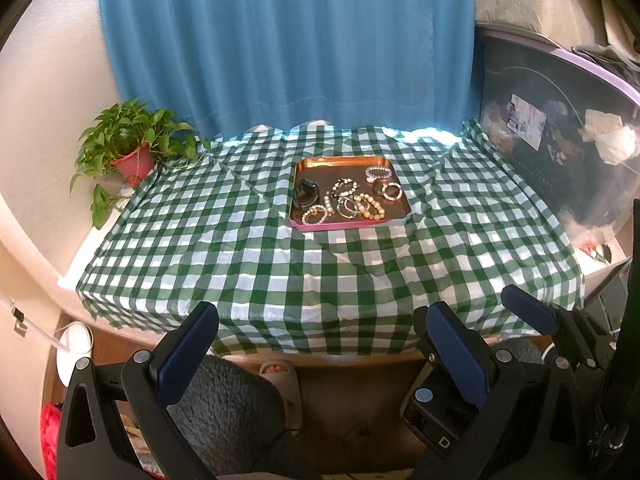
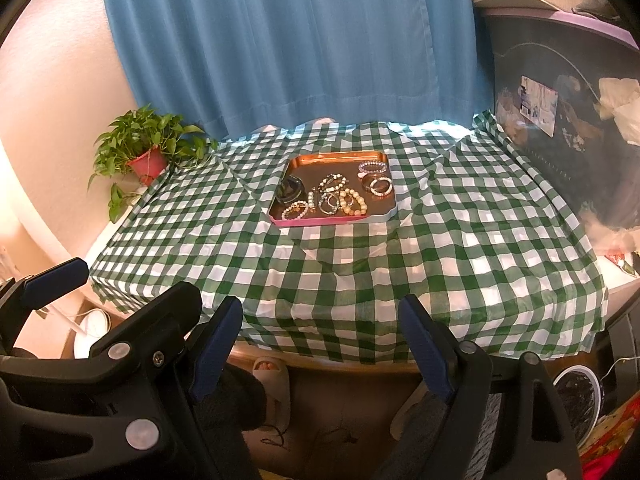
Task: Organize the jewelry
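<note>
A copper-coloured tray [image 1: 340,162] with a pink front rim [image 2: 320,221] lies on the green-and-white checked tablecloth [image 1: 280,272], toward the back centre. Several pieces of jewelry lie in it: a black band [image 1: 306,194], a beige bead bracelet [image 1: 370,206], a pearl bracelet [image 1: 314,214] and sparkly bangles [image 1: 390,191]. My left gripper [image 1: 322,320] is open and holds nothing, short of the table's near edge. My right gripper [image 2: 320,320] hangs beside it to the right, also open with nothing between its blue pads [image 2: 218,336]. Both are far from the tray.
A potted green plant [image 1: 132,148] stands at the table's back left corner. A blue curtain [image 1: 280,40] hangs behind. A dark storage bin [image 1: 560,140] borders the right side. Below the table edge are the person's slippered foot [image 1: 276,372] and a white round object [image 1: 74,348] on the floor.
</note>
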A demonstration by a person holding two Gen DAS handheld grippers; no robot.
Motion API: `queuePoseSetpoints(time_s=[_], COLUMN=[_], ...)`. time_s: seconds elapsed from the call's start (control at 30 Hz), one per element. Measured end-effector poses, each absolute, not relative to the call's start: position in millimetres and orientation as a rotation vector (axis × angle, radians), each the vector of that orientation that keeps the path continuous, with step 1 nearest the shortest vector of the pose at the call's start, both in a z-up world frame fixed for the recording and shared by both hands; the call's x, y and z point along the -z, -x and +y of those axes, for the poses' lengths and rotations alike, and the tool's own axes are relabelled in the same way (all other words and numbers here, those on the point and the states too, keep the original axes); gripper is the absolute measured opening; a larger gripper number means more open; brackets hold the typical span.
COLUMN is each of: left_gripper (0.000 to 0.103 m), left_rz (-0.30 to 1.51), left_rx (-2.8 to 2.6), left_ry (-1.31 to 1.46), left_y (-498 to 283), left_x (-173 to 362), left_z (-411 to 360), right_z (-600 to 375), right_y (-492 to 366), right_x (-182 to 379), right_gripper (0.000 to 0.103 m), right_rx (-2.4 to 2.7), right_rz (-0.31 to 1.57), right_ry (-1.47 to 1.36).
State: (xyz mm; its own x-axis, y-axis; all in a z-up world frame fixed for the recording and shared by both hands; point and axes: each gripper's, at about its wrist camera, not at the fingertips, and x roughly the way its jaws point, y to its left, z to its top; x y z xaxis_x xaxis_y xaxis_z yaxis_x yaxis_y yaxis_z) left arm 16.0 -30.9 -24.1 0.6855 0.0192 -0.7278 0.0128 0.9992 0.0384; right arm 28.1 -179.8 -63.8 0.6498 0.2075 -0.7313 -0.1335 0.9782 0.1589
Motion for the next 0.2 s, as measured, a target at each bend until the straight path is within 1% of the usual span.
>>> queuePoseSetpoints(time_s=[0.2], left_gripper=[0.103], left_rz=[0.83], left_rx=[-0.007], left_ry=[-0.046], left_y=[-16.8], left_x=[32.2], left_z=[-31.0], right_z=[-177.7], right_y=[-30.1], right_x=[67.9], right_gripper=[0.08], right_rx=[-0.199], right_rz=[0.855], right_ry=[-0.095])
